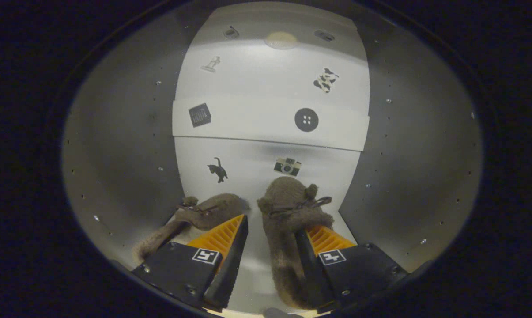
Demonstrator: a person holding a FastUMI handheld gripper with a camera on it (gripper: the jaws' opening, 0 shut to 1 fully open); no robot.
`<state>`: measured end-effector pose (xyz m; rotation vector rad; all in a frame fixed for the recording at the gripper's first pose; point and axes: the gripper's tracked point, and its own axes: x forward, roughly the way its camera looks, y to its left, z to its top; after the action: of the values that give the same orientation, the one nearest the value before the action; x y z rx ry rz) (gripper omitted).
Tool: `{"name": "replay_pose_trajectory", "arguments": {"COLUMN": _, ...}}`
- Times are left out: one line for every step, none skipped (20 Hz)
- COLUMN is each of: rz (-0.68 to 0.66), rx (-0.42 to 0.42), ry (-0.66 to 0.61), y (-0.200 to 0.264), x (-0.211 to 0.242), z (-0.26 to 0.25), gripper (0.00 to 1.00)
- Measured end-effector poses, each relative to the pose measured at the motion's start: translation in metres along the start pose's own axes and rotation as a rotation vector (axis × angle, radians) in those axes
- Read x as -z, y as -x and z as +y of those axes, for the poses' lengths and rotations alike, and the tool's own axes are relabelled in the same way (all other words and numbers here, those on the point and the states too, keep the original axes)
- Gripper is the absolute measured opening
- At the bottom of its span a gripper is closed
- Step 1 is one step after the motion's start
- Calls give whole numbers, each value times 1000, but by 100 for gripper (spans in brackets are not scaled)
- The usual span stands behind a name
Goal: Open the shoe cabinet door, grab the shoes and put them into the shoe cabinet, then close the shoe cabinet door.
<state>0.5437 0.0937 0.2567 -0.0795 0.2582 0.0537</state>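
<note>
So the gripper (271, 223) is poked right inside the cabinet (120, 145), looking at the pale back wall (266, 97) with grey side walls either side. The fingers are spread wide apart, not pinching anything. Two fuzzy brown shoes sit on the cabinet floor (257, 269). The right shoe (288, 221) lies in the gap between the fingers, tight up against the inside of the right finger (325, 240), toe pointing toward the back wall, with a little bow on top. Can't tell if that finger actually presses it, but the left finger (224, 240) is clear of it. The left shoe (195, 218) lies slanted just beyond and outside the left finger, partly hidden behind it, also with a bow. Back wall has a bunch of stickers: a cat (218, 169), a camera (287, 166), a button (306, 119), a dark square (199, 115), a cow-print patch (326, 80). A shelf edge (270, 141) runs across the back wall, above the shoes.
</note>
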Motion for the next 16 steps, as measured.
{"name": "replay_pose_trajectory", "arguments": {"rz": 1, "rx": -4, "ry": -10, "y": 2, "x": 0, "z": 2, "gripper": 68}}
{"name": "replay_pose_trajectory", "arguments": {"rz": 10, "rx": -4, "ry": -22, "y": 3, "x": 3, "z": 3, "gripper": 69}}
{"name": "replay_pose_trajectory", "arguments": {"rz": 26, "rx": -10, "ry": -34, "y": 3, "x": 8, "z": 4, "gripper": 77}}
{"name": "replay_pose_trajectory", "arguments": {"rz": 31, "rx": -5, "ry": -37, "y": 7, "x": 8, "z": 4, "gripper": 85}}
{"name": "replay_pose_trajectory", "arguments": {"rz": 3, "rx": 11, "ry": -25, "y": 10, "x": 2, "z": 0, "gripper": 86}}
{"name": "replay_pose_trajectory", "arguments": {"rz": -33, "rx": 34, "ry": 2, "y": 14, "x": -7, "z": -3, "gripper": 86}}
{"name": "replay_pose_trajectory", "arguments": {"rz": -63, "rx": 47, "ry": 24, "y": 21, "x": -16, "z": -4, "gripper": 86}}
{"name": "replay_pose_trajectory", "arguments": {"rz": -75, "rx": 46, "ry": 36, "y": 25, "x": -20, "z": -1, "gripper": 86}}
{"name": "replay_pose_trajectory", "arguments": {"rz": -83, "rx": 38, "ry": 42, "y": 31, "x": -23, "z": 1, "gripper": 91}}
{"name": "replay_pose_trajectory", "arguments": {"rz": -88, "rx": 30, "ry": 39, "y": 35, "x": -26, "z": 5, "gripper": 96}}
{"name": "replay_pose_trajectory", "arguments": {"rz": -94, "rx": 23, "ry": 32, "y": 41, "x": -27, "z": 7, "gripper": 100}}
{"name": "replay_pose_trajectory", "arguments": {"rz": -99, "rx": 23, "ry": 25, "y": 48, "x": -28, "z": 9, "gripper": 100}}
{"name": "replay_pose_trajectory", "arguments": {"rz": -105, "rx": 20, "ry": 21, "y": 55, "x": -29, "z": 9, "gripper": 100}}
{"name": "replay_pose_trajectory", "arguments": {"rz": -112, "rx": 17, "ry": 19, "y": 62, "x": -31, "z": 10, "gripper": 100}}
{"name": "replay_pose_trajectory", "arguments": {"rz": -121, "rx": 17, "ry": 17, "y": 71, "x": -32, "z": 11, "gripper": 100}}
{"name": "replay_pose_trajectory", "arguments": {"rz": -133, "rx": 14, "ry": 18, "y": 80, "x": -34, "z": 13, "gripper": 100}}
